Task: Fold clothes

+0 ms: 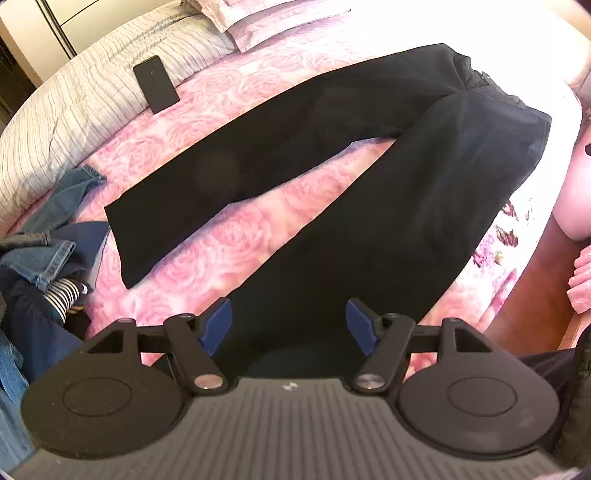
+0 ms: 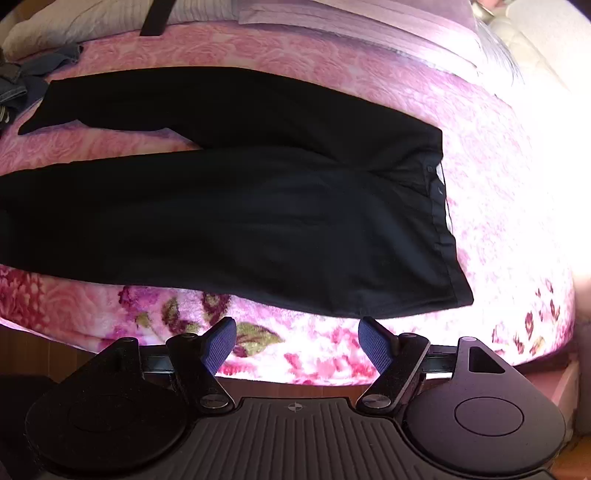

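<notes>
A pair of black trousers (image 1: 369,177) lies flat on a pink rose-patterned bedspread (image 1: 236,236), legs spread in a V, waistband at the far right. My left gripper (image 1: 290,325) is open and empty, hovering above the hem end of the near leg. In the right wrist view the trousers (image 2: 240,206) lie across the bed with the waistband (image 2: 443,206) to the right. My right gripper (image 2: 297,341) is open and empty, just off the near bed edge below the waist corner of the trousers.
A heap of jeans and other clothes (image 1: 48,258) lies at the left. A black phone (image 1: 156,84) rests on a striped grey quilt (image 1: 74,110). Pillows (image 1: 258,22) sit at the far end. Wooden floor (image 1: 535,306) runs along the right bed edge.
</notes>
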The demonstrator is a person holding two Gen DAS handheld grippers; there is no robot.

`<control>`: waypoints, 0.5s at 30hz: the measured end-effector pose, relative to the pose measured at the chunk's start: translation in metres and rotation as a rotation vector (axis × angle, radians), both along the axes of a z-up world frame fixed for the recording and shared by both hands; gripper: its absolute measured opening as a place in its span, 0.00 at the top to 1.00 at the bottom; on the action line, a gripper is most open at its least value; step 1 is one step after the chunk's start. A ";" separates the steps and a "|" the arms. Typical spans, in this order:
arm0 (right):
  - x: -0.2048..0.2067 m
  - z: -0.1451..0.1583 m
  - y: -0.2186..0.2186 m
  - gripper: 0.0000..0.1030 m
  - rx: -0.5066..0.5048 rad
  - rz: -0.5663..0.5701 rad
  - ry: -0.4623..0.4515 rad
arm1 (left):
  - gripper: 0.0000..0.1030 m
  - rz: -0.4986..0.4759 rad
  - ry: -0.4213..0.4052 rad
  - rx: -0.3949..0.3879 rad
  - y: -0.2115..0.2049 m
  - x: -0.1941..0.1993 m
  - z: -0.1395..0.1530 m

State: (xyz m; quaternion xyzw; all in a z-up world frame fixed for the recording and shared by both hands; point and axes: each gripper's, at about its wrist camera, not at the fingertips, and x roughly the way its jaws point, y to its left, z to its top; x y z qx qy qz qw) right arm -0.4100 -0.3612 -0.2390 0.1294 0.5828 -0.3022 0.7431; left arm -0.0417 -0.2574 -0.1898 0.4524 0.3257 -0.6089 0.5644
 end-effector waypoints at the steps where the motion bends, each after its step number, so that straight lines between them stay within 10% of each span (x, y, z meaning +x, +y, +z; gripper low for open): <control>1: 0.001 -0.001 -0.004 0.26 0.005 0.004 -0.006 | 0.37 -0.002 -0.004 0.001 -0.002 -0.002 0.001; 15: -0.007 -0.027 -0.025 0.26 0.008 0.119 -0.012 | 0.36 -0.093 -0.159 -0.010 0.015 -0.043 -0.016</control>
